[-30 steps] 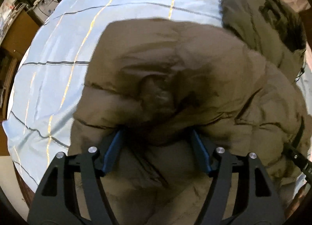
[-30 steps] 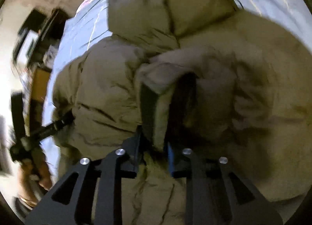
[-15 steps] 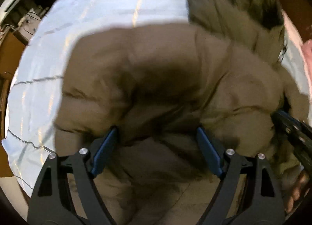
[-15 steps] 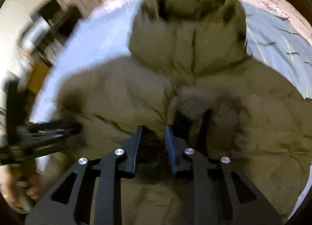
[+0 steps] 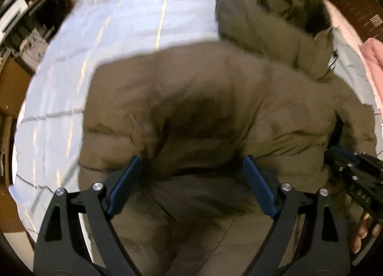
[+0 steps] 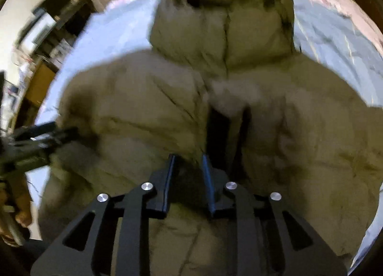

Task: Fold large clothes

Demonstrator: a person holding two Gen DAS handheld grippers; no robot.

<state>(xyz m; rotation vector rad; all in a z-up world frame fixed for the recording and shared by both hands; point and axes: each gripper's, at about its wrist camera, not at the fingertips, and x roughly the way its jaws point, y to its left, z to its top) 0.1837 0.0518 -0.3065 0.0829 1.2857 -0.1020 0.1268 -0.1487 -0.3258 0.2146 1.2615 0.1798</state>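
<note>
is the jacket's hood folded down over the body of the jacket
No, the hood lies stretched out beyond the shoulders of the olive puffer jacket, flat on the light blue bedsheet.

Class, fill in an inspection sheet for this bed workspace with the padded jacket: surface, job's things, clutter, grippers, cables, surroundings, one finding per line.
Surface: bed with a light blue checked sheet, yellow and dark lines across it.
Job's things: olive padded jacket spread on the sheet, its hood toward the far end of the bed.
Clutter: pink fabric at the bed's right edge.
Grippers: left gripper has just been opening, jaws wide over the jacket, pads not pressing it. Right gripper has jaws narrow with a small gap; whether fabric is pinched cannot be told.
Cables: thin dark cord by the hood.
Surroundings: blurred dark shelving and brown furniture beside the bed.
</note>
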